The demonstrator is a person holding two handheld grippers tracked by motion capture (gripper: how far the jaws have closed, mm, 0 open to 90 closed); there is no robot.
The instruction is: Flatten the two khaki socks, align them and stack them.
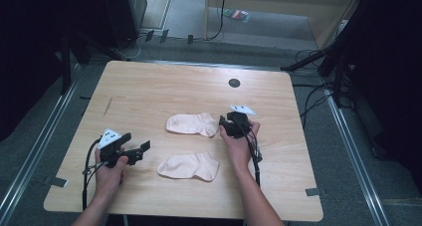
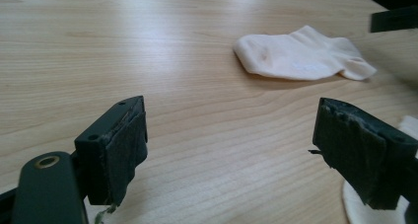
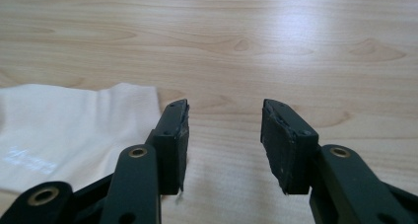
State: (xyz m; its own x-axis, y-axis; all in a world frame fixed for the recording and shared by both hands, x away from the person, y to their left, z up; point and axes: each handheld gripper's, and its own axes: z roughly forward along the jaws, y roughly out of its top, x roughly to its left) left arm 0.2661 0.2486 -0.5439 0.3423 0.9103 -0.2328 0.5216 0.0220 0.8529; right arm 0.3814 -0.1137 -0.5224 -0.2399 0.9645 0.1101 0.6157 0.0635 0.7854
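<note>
Two pale cream socks lie flat on the wooden table (image 1: 149,86). The far sock (image 1: 191,124) is at the middle and the near sock (image 1: 189,166) lies in front of it. My right gripper (image 1: 222,127) sits low at the far sock's right end, open. In the right gripper view its jaws (image 3: 224,135) stand apart over bare wood, with the sock (image 3: 74,135) just beside the left jaw. My left gripper (image 1: 137,141) rests at the table's left, open and pointing right toward the socks. Between its wide jaws (image 2: 229,145) I see bare wood, the far sock (image 2: 300,54) beyond, and the near sock's edge (image 2: 355,211).
A dark round cable hole (image 1: 234,82) sits in the table near its far edge. Cables and black stands surround the table on the floor. Both forearms come in from the near edge.
</note>
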